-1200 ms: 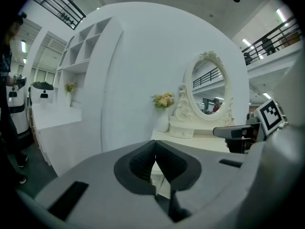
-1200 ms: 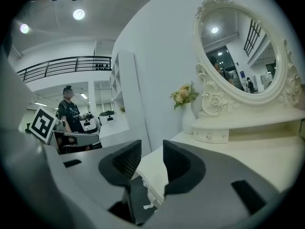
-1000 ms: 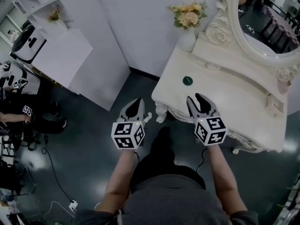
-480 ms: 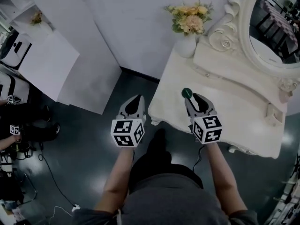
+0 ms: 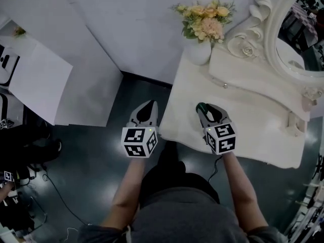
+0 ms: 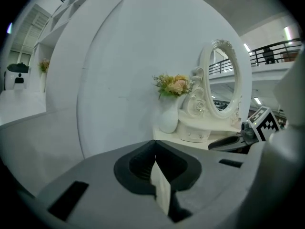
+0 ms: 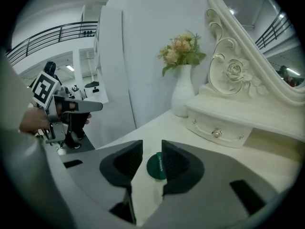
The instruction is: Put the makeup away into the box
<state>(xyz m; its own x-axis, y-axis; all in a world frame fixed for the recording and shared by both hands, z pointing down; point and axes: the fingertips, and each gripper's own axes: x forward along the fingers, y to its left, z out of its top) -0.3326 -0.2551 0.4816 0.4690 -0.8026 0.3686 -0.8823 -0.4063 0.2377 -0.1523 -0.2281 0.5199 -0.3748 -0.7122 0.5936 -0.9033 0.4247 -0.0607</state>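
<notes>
A small round dark green makeup compact (image 5: 201,106) lies flat on the cream dressing table (image 5: 253,130), near its front left corner. My right gripper (image 5: 204,110) is low over the table with the compact (image 7: 156,166) between its jaws. The jaws have just been closing, but a gap still shows beside the compact, so the gripper is open. My left gripper (image 5: 148,106) hangs over the dark floor just left of the table edge; its jaws (image 6: 155,143) are shut and empty. A cream drawer unit (image 7: 224,128) with a small knob stands under the mirror.
A white vase (image 5: 199,52) of yellow and pink flowers stands at the table's back left corner. An ornate oval mirror (image 5: 298,34) rises behind the drawer unit (image 5: 248,77). White wall panels (image 5: 101,44) stand to the left, and a person's hands with another gripper (image 7: 52,104) show far off.
Both grippers have moved forward and down. The right gripper, which was short of the compact, now has it between its jaws. The left gripper stays beside the table edge.
</notes>
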